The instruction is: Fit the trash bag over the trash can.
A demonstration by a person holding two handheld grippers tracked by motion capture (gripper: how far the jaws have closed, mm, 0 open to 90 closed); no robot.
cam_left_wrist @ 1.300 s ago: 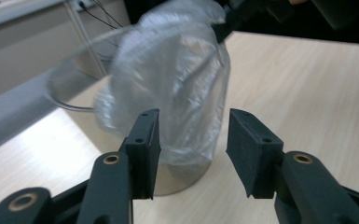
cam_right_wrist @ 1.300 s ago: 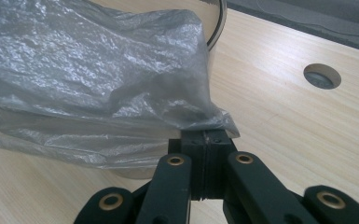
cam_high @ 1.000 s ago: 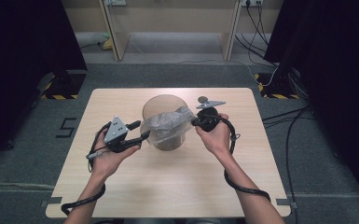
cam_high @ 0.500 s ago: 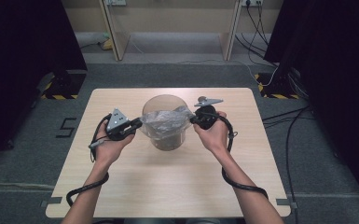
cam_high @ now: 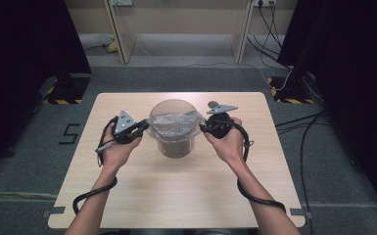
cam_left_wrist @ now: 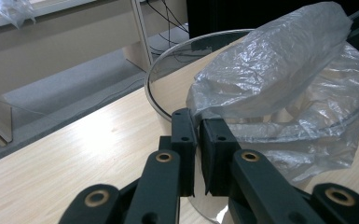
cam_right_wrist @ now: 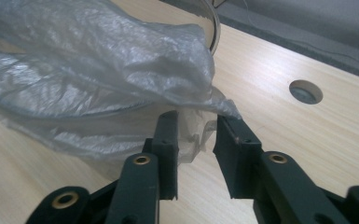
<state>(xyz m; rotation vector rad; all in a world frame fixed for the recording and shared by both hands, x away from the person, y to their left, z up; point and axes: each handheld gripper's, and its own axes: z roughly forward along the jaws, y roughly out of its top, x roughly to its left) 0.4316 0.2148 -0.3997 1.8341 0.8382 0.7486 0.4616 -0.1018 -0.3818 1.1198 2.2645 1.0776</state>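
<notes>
A clear round container [cam_high: 172, 129] stands at the middle of the light wooden table [cam_high: 176, 196] in the high view, with a thin translucent plastic bag [cam_high: 174, 123] draped over its mouth and hanging partly down inside. The left gripper [cam_high: 144, 128], held in the person's left hand [cam_high: 115, 149], sits just left of the container at the centre left of the frame; in the left gripper view its two black jaws stand almost together at the lower middle of the picture, pinching the bag's edge [cam_left_wrist: 200, 112] right beside the container's clear rim [cam_left_wrist: 168, 60]. The right gripper [cam_high: 203, 128], held in the right hand [cam_high: 230, 144], sits just right of the container. In the right gripper view its jaws have just been opening and now stand apart with a clear gap, and a fold of the bag [cam_right_wrist: 196, 126] hangs loosely between them without being pressed. A round hole in the tabletop [cam_right_wrist: 306, 91] shows at the upper right of that view. Dark cables trail from both grippers along the forearms toward the bottom of the high view.
</notes>
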